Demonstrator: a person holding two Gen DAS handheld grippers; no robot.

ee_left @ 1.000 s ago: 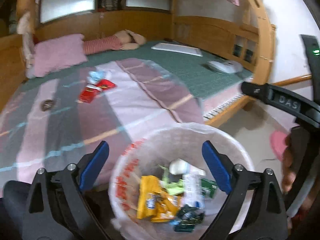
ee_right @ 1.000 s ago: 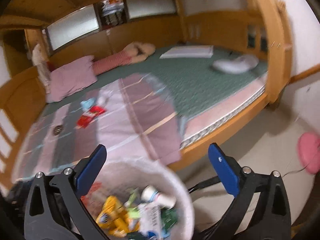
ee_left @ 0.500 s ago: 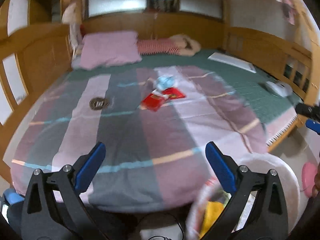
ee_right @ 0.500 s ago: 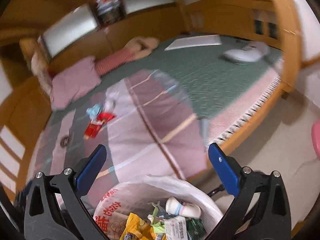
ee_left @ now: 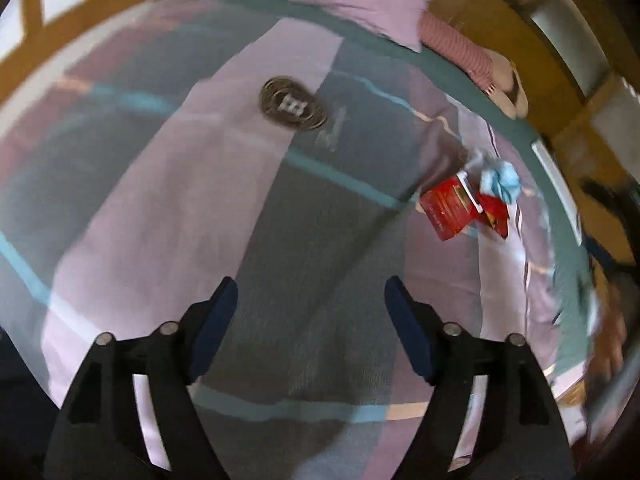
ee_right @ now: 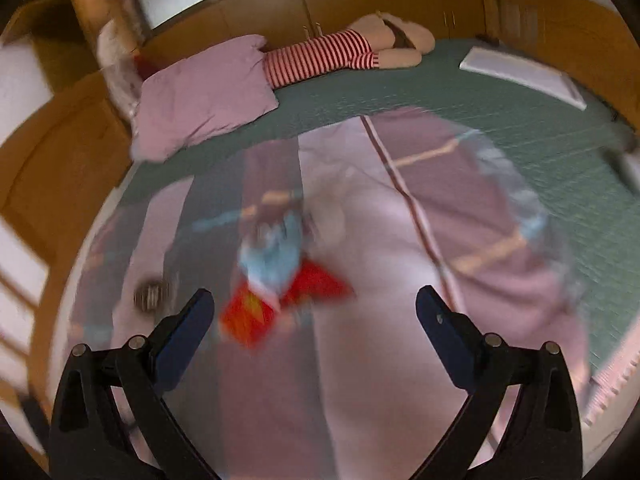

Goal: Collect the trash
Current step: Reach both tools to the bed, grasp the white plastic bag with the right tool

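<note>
Held both grippers wide open and empty over the bed [ee_left: 160,240]. Saw red wrappers [ee_right: 280,304] with a crumpled blue scrap [ee_right: 272,256] just ahead and a bit left of the right gripper [ee_right: 312,320]. Saw the same pile far ahead and right of the left gripper [ee_left: 310,308], with a round dark thing [ee_left: 290,105] well ahead. Had trash left to pick up. Looked not finished.

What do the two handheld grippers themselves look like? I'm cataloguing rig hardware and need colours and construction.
Both match: the left gripper and right gripper each have two black plastic linkage arms with cut-out slots, silver rivets at the joints, and dark blue fingers. No cables, sleeves or lettering show.
</note>
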